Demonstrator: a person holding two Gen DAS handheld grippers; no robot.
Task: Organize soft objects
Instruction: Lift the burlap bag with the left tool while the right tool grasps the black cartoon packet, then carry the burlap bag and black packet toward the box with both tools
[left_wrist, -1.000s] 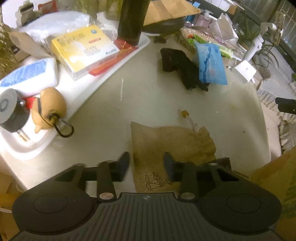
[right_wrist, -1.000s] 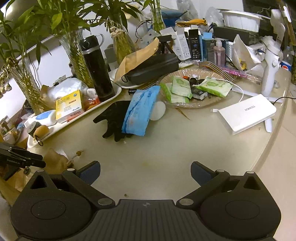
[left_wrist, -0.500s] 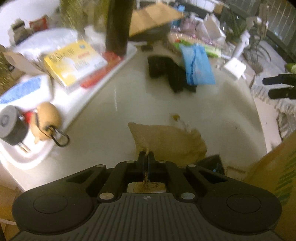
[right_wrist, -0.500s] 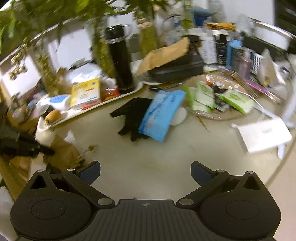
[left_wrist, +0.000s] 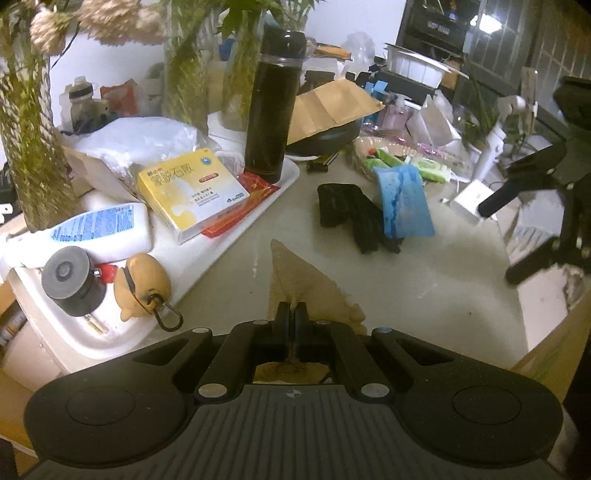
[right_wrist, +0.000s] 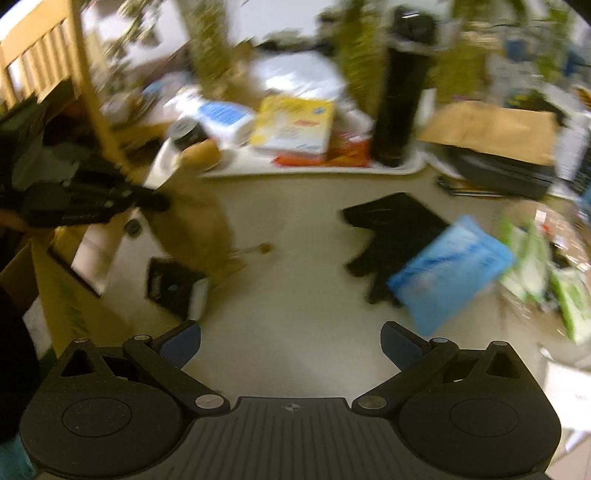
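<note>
The tan pouch (left_wrist: 295, 280) is being pinched at its near edge by the left gripper (left_wrist: 291, 314), hanging above the table (left_wrist: 424, 288) (long axis pointing away); the right gripper (right_wrist: 291, 343) is being held wide, tilted downward.

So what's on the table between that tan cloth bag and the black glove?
Nothing: the left wrist view shows bare tabletop between the bag and the glove.
</note>
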